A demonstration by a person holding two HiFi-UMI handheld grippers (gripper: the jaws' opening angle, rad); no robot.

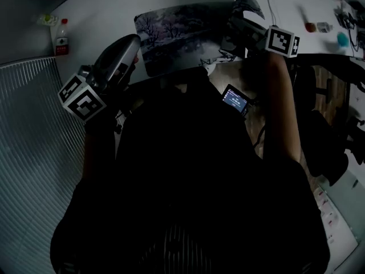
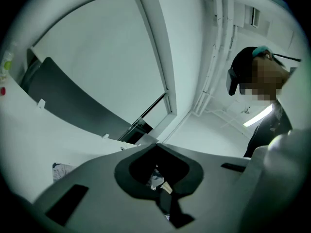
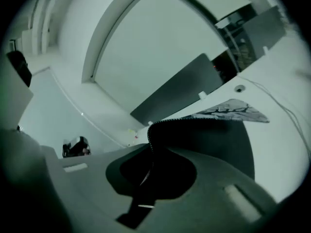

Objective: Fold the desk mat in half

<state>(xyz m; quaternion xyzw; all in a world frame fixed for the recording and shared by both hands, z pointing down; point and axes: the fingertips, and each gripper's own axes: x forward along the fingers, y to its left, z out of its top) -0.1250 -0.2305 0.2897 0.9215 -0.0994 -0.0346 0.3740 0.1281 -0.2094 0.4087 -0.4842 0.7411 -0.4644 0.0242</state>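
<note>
The desk mat (image 1: 177, 33), printed with dark bare trees, lies on the white table (image 1: 102, 16). Its right end is lifted and crumpled, and my right gripper (image 1: 242, 32) is shut on it. In the right gripper view the mat's black underside with its stitched edge (image 3: 204, 140) rises from between the closed jaws of the right gripper (image 3: 150, 130). The printed side (image 3: 233, 109) shows beyond. My left gripper (image 1: 134, 41) hovers tilted upward by the mat's left edge. Its jaws look shut, with no clear hold on anything. A scrap of the mat (image 2: 60, 170) shows low on the left.
A bottle with a red label (image 1: 61, 37) stands at the table's left rim. A phone with a lit screen (image 1: 235, 100) lies near my body. Small items (image 1: 325, 27) sit at the far right. A ribbed panel (image 1: 34, 124) runs along the left.
</note>
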